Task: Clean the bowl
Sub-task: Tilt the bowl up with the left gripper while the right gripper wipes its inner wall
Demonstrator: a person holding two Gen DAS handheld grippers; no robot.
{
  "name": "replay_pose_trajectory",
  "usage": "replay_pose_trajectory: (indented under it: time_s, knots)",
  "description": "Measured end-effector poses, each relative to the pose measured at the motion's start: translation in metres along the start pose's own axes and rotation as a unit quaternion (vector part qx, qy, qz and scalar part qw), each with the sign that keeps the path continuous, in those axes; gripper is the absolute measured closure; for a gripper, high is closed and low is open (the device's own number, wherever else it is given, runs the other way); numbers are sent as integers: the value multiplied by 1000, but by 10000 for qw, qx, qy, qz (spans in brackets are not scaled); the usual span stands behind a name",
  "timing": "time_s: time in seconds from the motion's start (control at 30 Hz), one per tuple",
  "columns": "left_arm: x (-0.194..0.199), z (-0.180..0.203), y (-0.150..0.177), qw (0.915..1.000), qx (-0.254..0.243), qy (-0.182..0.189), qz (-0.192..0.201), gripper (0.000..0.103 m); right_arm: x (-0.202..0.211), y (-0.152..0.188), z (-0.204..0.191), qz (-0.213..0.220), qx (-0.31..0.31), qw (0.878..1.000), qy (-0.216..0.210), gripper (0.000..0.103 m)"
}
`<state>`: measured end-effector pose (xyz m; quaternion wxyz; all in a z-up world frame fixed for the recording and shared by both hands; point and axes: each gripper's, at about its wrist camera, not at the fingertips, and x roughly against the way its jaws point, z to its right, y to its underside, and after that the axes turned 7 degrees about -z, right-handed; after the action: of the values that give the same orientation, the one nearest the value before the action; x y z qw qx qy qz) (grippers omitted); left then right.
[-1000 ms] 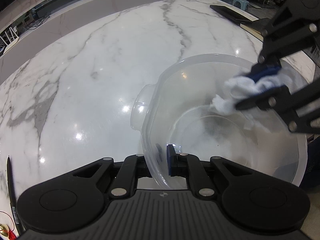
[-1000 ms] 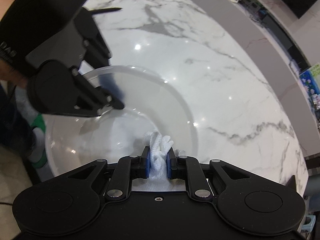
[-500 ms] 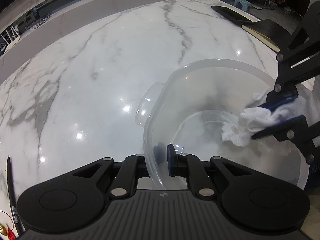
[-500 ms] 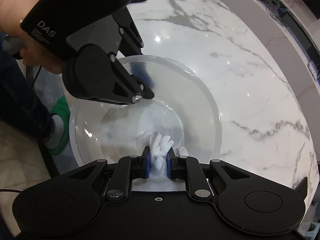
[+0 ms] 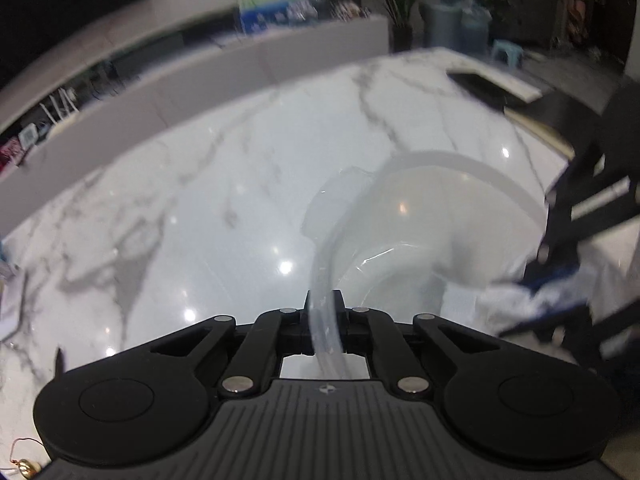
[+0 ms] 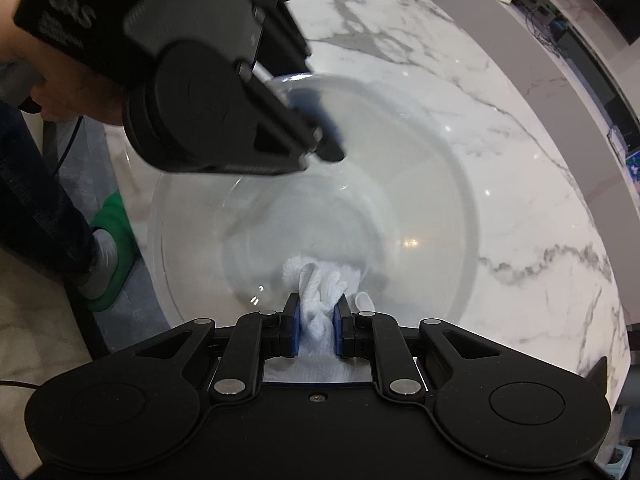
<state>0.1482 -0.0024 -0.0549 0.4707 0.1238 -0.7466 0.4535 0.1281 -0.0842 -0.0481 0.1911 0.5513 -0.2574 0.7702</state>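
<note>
A clear plastic bowl [image 5: 432, 216] [image 6: 400, 184] rests tilted at the edge of the marble table. My left gripper [image 5: 325, 320] is shut on the bowl's near rim; it shows in the right wrist view [image 6: 320, 136] at the bowl's far rim. My right gripper [image 6: 318, 320] is shut on a white cloth [image 6: 320, 284] and presses it against the bowl's inner wall near the bottom. In the left wrist view the right gripper [image 5: 548, 292] and the cloth [image 5: 516, 304] are at the bowl's right side, blurred.
The white marble table [image 5: 200, 208] [image 6: 500, 152] spreads beyond the bowl. A dark phone [image 5: 480, 88] and a dark book [image 5: 560, 116] lie at its far right. A pen [image 5: 60, 360] lies at the left. The person's leg and green slipper [image 6: 116, 232] are beside the table edge.
The left gripper tilted the bowl up and turned, so the view lifted toward the room. The right gripper moved the cloth lower and nearer inside the bowl.
</note>
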Motion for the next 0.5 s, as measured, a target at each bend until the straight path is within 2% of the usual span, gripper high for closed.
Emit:
replay_pose_trajectory:
  time_s: [0.27,0.5]
  knots:
    - [17,19,6,9933,-683,-844,403,99,2,-2,-8,307,55,9994,143,90]
    - [26,34,14,9841,-1064,-1325,525,99,2,5,-23,666,290,9971,216,90]
